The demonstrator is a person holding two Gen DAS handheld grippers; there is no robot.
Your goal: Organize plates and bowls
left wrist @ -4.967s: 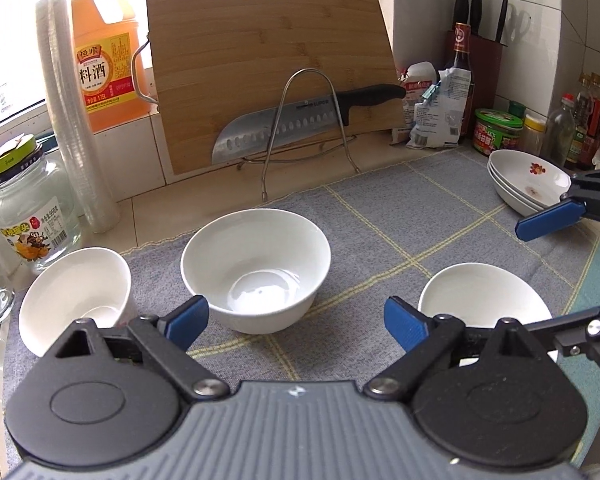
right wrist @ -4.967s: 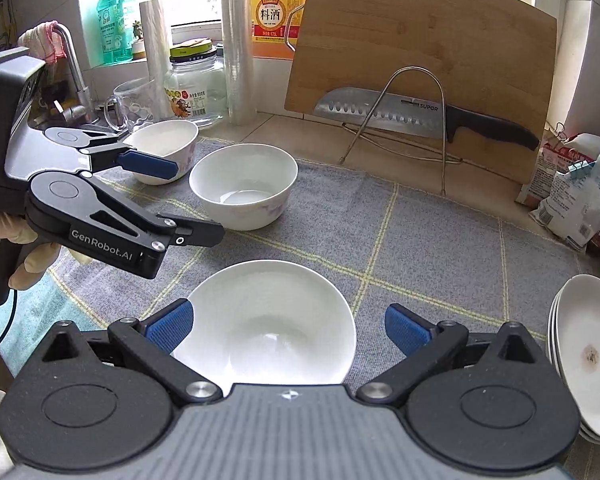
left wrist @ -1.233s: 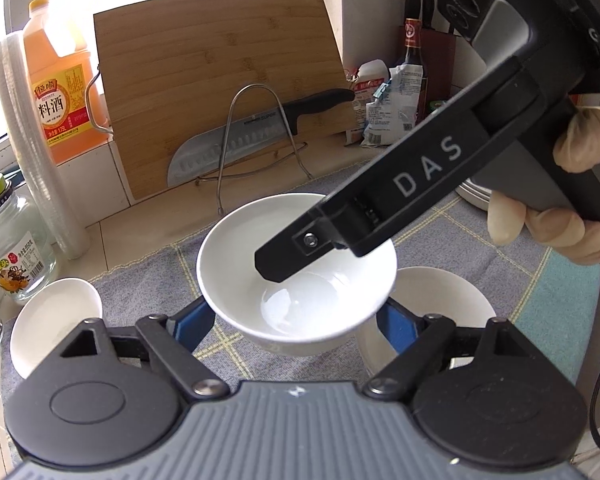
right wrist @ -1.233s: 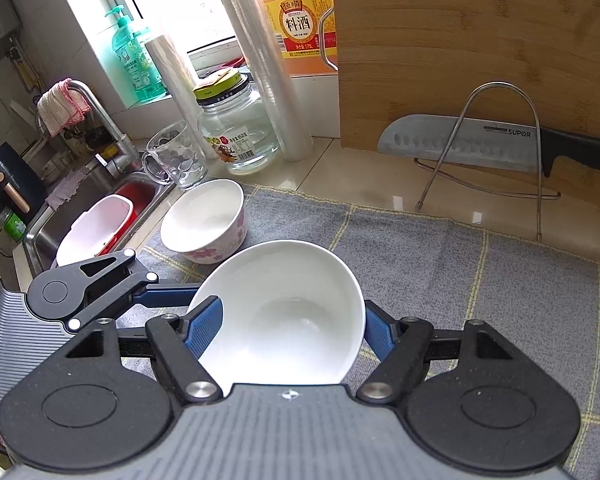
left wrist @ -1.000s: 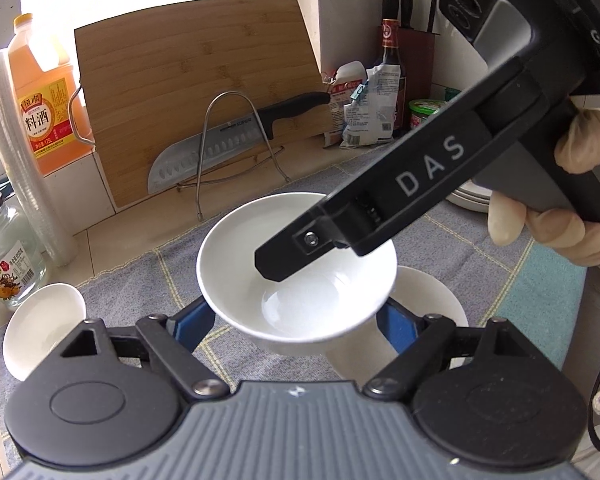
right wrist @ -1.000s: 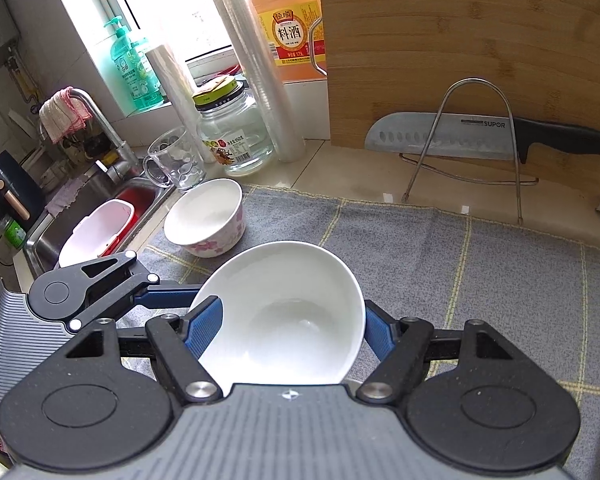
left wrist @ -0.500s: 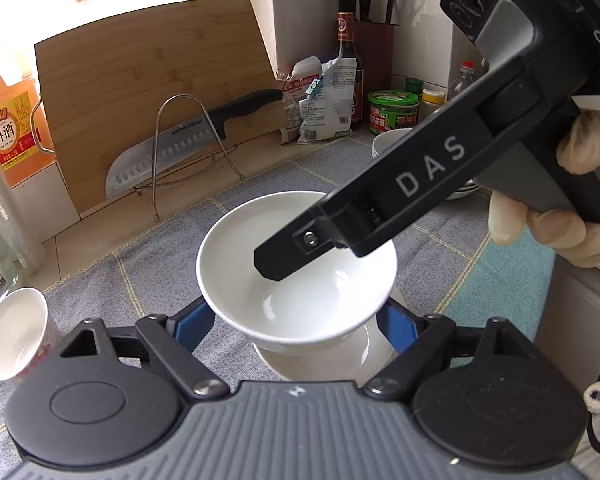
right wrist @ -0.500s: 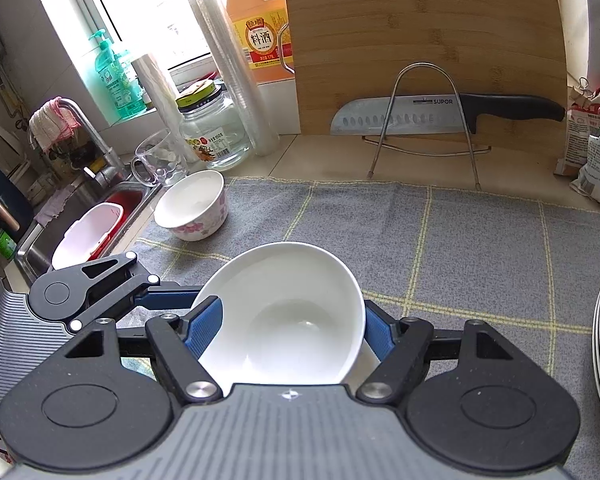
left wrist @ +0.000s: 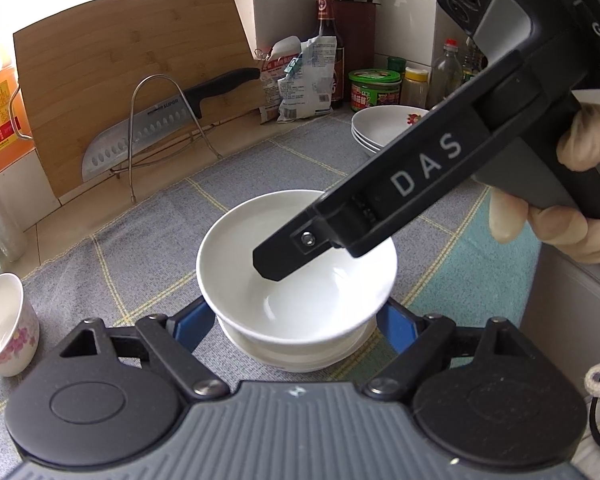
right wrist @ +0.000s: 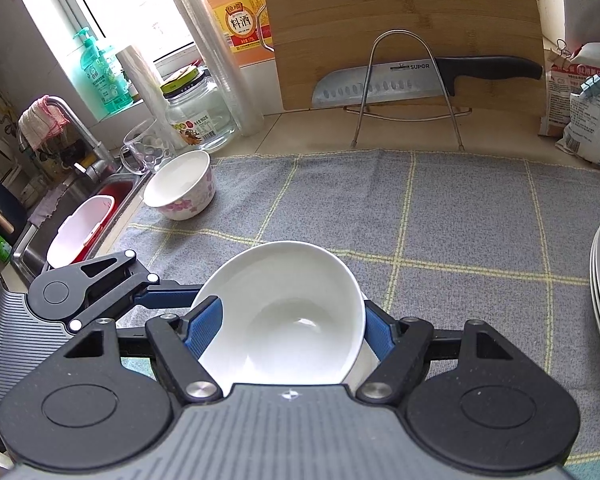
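Right gripper (right wrist: 294, 330) clamped on white bowl (right wrist: 284, 312), bowl between pads; left gripper (left wrist: 296, 328) jaws apart around lower bowl (left wrist: 296, 356)

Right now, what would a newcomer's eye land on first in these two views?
The white bowl clamped in the right claw, poised over a second white bowl on the grey checked cloth, with the left claw flanking it. Behind, a big knife rests on a wire stand against the wooden board, and a stack of plates sits at the right.
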